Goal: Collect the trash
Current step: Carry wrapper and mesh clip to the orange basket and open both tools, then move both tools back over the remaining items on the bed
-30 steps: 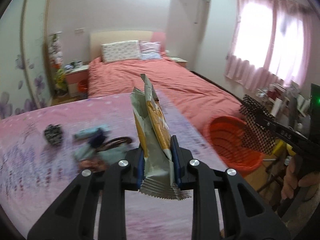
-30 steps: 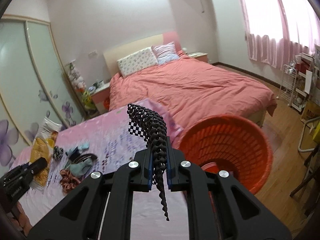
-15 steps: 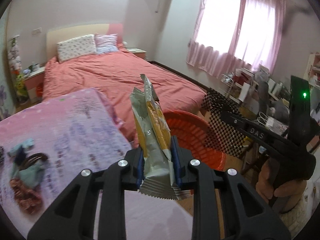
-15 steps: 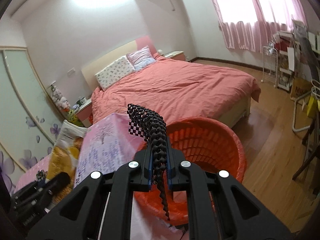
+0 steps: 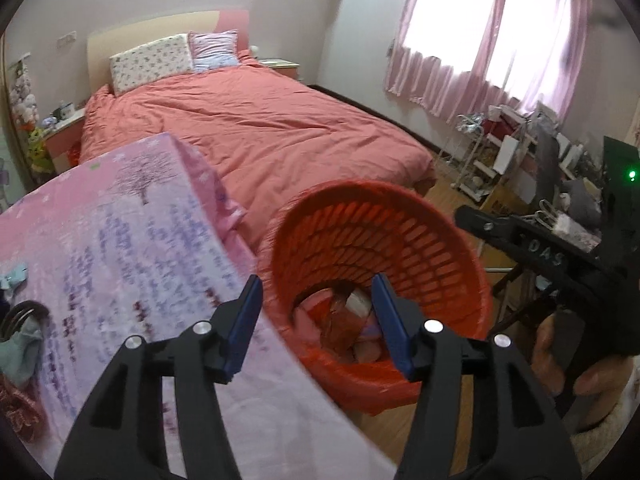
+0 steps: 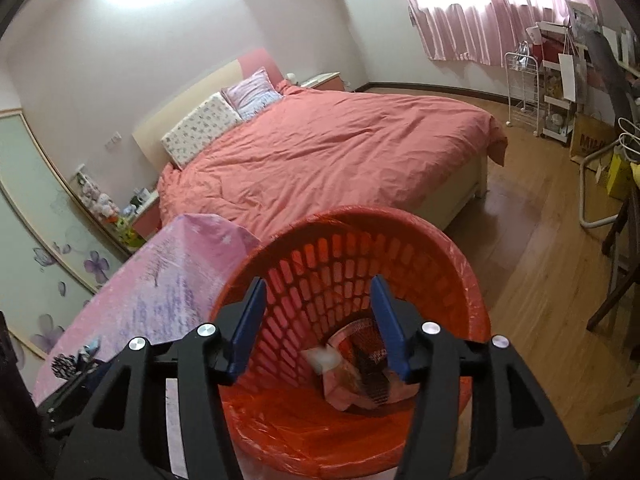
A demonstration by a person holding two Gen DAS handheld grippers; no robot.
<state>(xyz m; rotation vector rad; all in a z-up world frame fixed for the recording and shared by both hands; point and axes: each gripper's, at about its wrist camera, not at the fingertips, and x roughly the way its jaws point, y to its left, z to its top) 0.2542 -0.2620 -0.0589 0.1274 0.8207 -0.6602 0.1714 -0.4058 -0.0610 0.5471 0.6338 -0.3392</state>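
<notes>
An orange-red slatted basket (image 5: 420,236) stands on the floor beside a table with a pink floral cloth (image 5: 120,240); it also shows in the right wrist view (image 6: 460,280). Wrappers (image 6: 360,376) lie at its bottom, also seen in the left wrist view (image 5: 344,324). My left gripper (image 5: 318,316) is open and empty, over the basket's near rim. My right gripper (image 6: 318,320) is open and empty, right above the basket. The right gripper's body (image 5: 560,256) shows at the right of the left wrist view. More small items (image 5: 20,344) lie at the table's left.
A bed with a coral cover (image 5: 248,120) stands behind the table and basket. A white rack and cluttered shelves (image 6: 556,92) line the window wall. Wooden floor (image 6: 540,248) lies right of the basket. A chair frame (image 6: 616,264) is at the far right.
Both grippers have opened over the basket. The yellow snack wrapper has left my left gripper and the black checkered wrapper has left my right gripper; wrappers now lie inside the basket.
</notes>
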